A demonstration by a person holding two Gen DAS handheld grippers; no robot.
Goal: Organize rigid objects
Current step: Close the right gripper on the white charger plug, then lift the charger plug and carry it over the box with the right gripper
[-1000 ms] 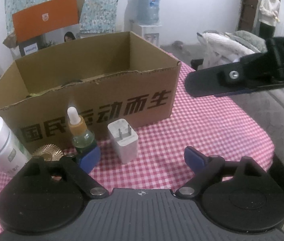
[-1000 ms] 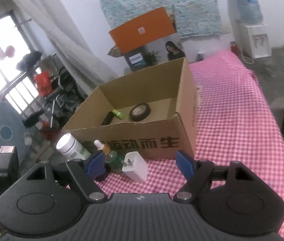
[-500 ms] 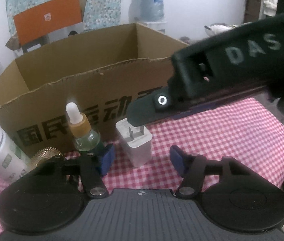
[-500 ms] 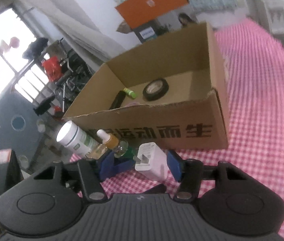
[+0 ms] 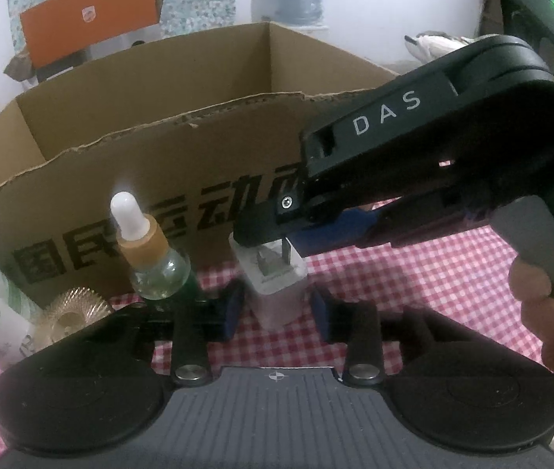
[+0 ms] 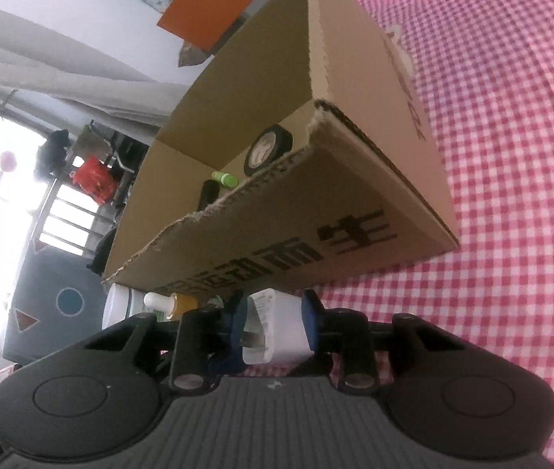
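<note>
Grasping is being carried out: the white charger plug (image 5: 273, 293), standing near the cardboard box (image 5: 151, 148), is being clamped by the closing right gripper (image 6: 273, 330), while the left gripper (image 5: 277, 308) is being closed beside it without contact. Lifting into the box is judged next.

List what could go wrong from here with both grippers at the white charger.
1. Both the left gripper and the right gripper have just been closing with the charger between their fingers; they may collide or tug it apart from each other.
2. The dropper bottle stands close beside the charger and could be knocked over.
3. The box wall rises right behind, so a low lift might catch its torn edge.
</note>
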